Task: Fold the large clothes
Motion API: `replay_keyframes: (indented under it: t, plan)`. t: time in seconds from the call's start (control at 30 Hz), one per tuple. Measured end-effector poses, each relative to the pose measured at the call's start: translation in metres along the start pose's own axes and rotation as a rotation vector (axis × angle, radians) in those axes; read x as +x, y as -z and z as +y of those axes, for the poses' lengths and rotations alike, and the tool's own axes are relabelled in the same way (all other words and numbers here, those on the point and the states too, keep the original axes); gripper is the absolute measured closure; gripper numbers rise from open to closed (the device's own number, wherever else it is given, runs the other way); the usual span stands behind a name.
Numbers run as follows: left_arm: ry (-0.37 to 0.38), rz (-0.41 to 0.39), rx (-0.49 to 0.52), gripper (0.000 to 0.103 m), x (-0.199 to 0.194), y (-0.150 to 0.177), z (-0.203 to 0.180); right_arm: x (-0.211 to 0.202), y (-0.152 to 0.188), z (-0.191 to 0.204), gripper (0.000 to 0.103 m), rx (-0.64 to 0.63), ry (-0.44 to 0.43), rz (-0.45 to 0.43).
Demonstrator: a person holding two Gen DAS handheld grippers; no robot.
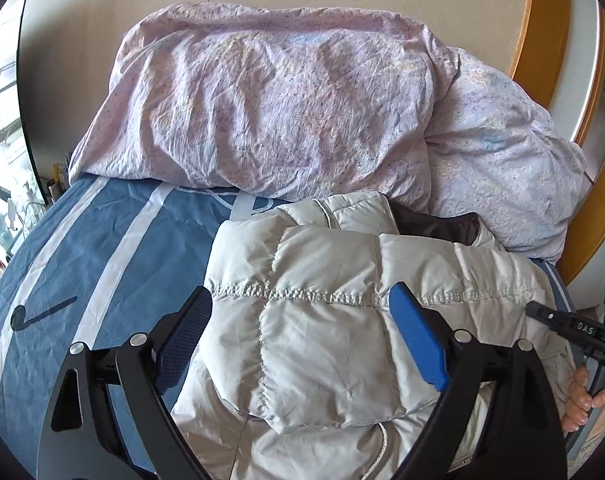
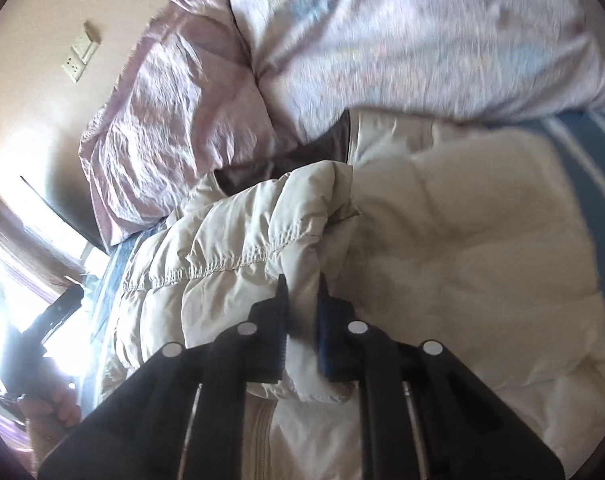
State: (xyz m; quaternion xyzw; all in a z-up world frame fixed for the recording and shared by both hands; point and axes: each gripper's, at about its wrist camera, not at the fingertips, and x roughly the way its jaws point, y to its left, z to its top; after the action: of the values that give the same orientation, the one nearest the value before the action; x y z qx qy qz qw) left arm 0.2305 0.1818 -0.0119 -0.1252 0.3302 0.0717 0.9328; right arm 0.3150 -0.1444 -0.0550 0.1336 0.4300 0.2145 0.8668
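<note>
Left gripper (image 1: 300, 312), jaws wide apart, above the puffy jacket (image 1: 322, 344) on the bed (image 1: 102, 248); right gripper (image 2: 302, 284), jaws clamped on a jacket fold.

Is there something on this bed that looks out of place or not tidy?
Nothing looks damaged or spilled. The pale puffer jacket lies bunched on the blue striped sheet, its top edge pressed against the crumpled pink duvet heaped at the head of the bed. The right gripper pinches a jacket fold; the left gripper is open.
</note>
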Motion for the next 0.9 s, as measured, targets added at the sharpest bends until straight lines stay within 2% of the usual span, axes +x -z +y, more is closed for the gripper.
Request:
replay_keyframes:
  t: [0.07, 0.27, 0.4, 0.53, 0.63, 0.67, 0.8, 0.9]
  plan:
    - [-0.004, 0.000, 0.010, 0.012, 0.001, 0.001, -0.002, 0.000, 0.003, 0.002, 0.090, -0.008, 0.042, -0.001]
    - [-0.009, 0.027, 0.028, 0.012, 0.008, 0.007, -0.006, 0.025, 0.018, -0.012, 0.090, 0.012, 0.149, 0.080]
    - [-0.011, 0.039, 0.031, 0.012, 0.012, 0.008, -0.006, 0.033, 0.024, -0.010, 0.083, -0.015, 0.201, 0.097]
    - [-0.028, 0.014, 0.044, 0.011, 0.007, 0.004, -0.006, 0.011, 0.021, 0.001, 0.061, -0.091, 0.279, 0.035]
    - [-0.045, 0.001, 0.054, 0.009, 0.009, -0.004, -0.006, -0.022, 0.009, 0.012, 0.059, -0.144, 0.306, -0.135]
    - [-0.045, -0.001, 0.056, 0.009, 0.010, -0.007, -0.007, -0.025, 0.006, 0.017, 0.059, -0.163, 0.297, -0.159]
    - [-0.051, -0.002, 0.082, 0.009, 0.023, -0.013, -0.017, -0.005, -0.003, 0.042, 0.061, -0.259, 0.232, -0.125]
    - [-0.059, 0.007, 0.096, 0.009, 0.034, -0.011, -0.024, 0.013, -0.005, 0.055, 0.062, -0.310, 0.239, -0.115]
